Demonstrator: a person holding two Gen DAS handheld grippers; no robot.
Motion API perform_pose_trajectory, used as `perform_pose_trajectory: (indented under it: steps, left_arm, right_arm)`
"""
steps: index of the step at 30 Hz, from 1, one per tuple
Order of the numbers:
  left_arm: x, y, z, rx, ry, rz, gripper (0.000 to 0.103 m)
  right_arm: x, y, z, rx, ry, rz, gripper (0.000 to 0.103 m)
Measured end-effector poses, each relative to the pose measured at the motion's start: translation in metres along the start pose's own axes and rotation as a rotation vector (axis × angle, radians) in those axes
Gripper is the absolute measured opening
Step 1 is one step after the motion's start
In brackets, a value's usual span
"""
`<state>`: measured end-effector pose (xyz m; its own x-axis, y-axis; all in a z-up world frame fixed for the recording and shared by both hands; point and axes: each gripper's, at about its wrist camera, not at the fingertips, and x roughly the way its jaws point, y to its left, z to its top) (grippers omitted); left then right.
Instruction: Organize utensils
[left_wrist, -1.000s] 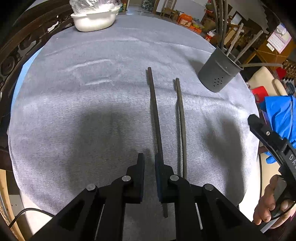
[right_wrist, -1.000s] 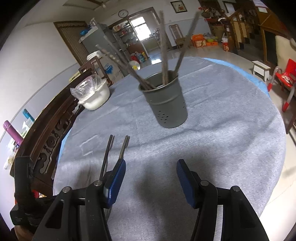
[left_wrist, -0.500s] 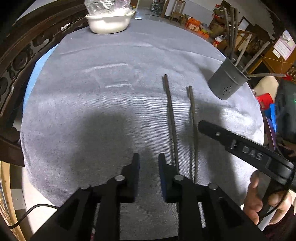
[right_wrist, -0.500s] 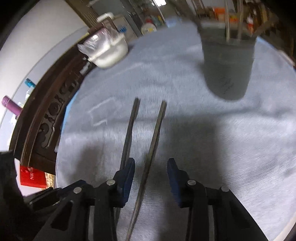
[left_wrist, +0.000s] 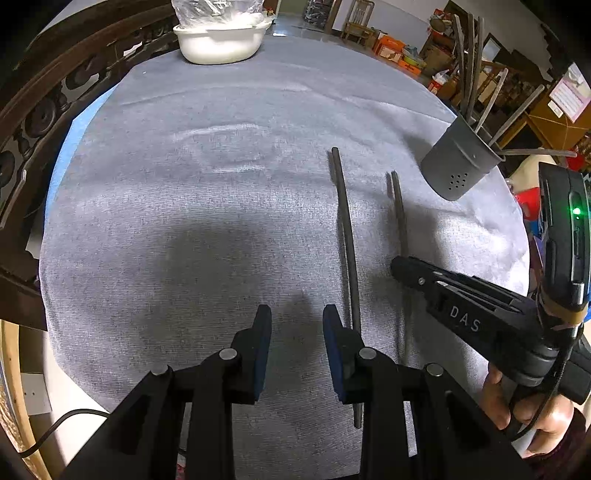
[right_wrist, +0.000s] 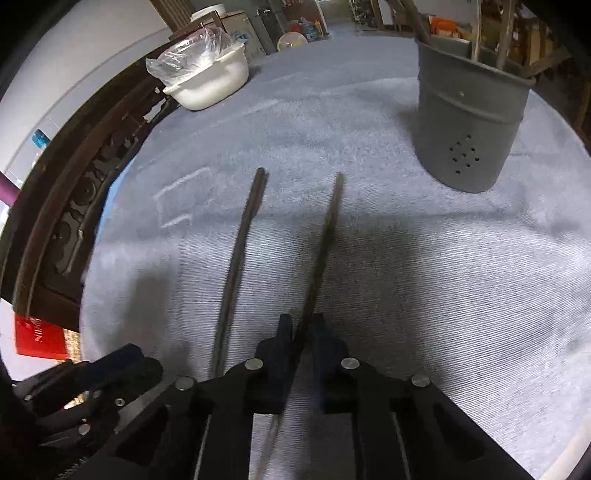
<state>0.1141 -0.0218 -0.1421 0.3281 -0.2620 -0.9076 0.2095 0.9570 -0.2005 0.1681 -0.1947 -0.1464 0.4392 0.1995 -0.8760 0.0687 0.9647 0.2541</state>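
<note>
Two dark chopsticks lie side by side on the grey tablecloth (left_wrist: 184, 221). The left chopstick (left_wrist: 345, 236) (right_wrist: 236, 266) lies free, just right of my left gripper (left_wrist: 297, 325), which is open and empty. My right gripper (right_wrist: 301, 332) is shut on the right chopstick (right_wrist: 325, 236) (left_wrist: 399, 206) near its near end; it also shows in the left wrist view (left_wrist: 397, 264). A grey perforated utensil holder (right_wrist: 469, 122) (left_wrist: 458, 162) with several chopsticks stands upright at the far right.
A white bowl with a plastic bag (left_wrist: 221, 37) (right_wrist: 207, 77) sits at the table's far edge. A dark carved wooden chair back (left_wrist: 55, 103) runs along the left rim. The table edge drops off close on the right.
My right gripper swung in over the right chopstick and closed its jaws on it. My left gripper drew back left off the left chopstick and opened wider.
</note>
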Motion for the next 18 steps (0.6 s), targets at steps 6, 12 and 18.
perform_pose_trajectory:
  steps: [6, 12, 18]
  left_arm:
    - [0.002, 0.001, 0.002, -0.006, 0.003, 0.006, 0.029]
    - [0.003, -0.01, 0.002, 0.013, 0.007, -0.001, 0.029]
    - [-0.001, -0.014, 0.005, 0.022, 0.002, 0.002, 0.04]
  right_arm:
    - [-0.006, -0.011, -0.004, -0.04, -0.031, -0.081, 0.009]
    - [-0.01, -0.031, -0.002, 0.038, -0.011, -0.021, 0.01]
    - [-0.012, -0.051, -0.008, 0.168, 0.027, 0.108, 0.011]
